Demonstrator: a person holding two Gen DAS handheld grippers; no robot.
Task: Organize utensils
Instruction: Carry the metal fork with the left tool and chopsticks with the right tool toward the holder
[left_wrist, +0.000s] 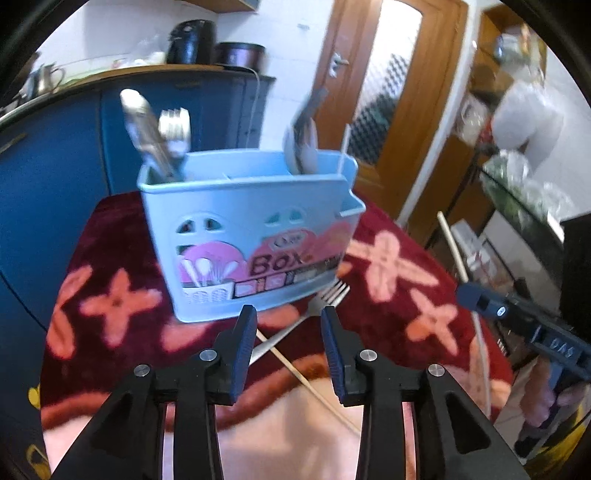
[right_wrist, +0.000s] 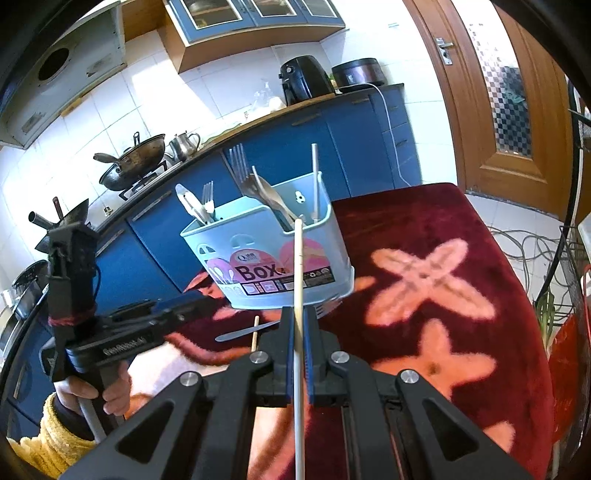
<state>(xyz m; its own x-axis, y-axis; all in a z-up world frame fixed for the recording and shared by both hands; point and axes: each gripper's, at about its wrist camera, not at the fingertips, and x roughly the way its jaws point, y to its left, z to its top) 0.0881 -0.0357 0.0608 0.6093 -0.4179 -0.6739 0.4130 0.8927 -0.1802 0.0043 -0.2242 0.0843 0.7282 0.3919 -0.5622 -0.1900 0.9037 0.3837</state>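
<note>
Surface: table (right_wrist: 461, 221) under a dark red cloth with pink flower shapes.
Box: light blue utensil box (left_wrist: 236, 229), upright near the table's far edge, several compartments, "Box" label on its front.
Box, left compartment: a fork (right_wrist: 208, 199) and tongs-like steel piece (right_wrist: 188, 203), standing.
Box, right compartment: forks and spoons (right_wrist: 258, 192), leaning; a pale chopstick (right_wrist: 315, 177) upright at the right end.
On cloth: fork (left_wrist: 317, 306) lying just in front of the box, tines toward the box's right corner; a chopstick (left_wrist: 306, 380) crosses its handle.
Left gripper (left_wrist: 288, 325): jaws apart, nothing between them, above the lying fork.
Right gripper (right_wrist: 300, 325): clamped on a chopstick (right_wrist: 299, 266), whose tip reaches the box rim.
Hand (right_wrist: 92, 398): yellow sleeve, grips the left gripper's handle.
</note>
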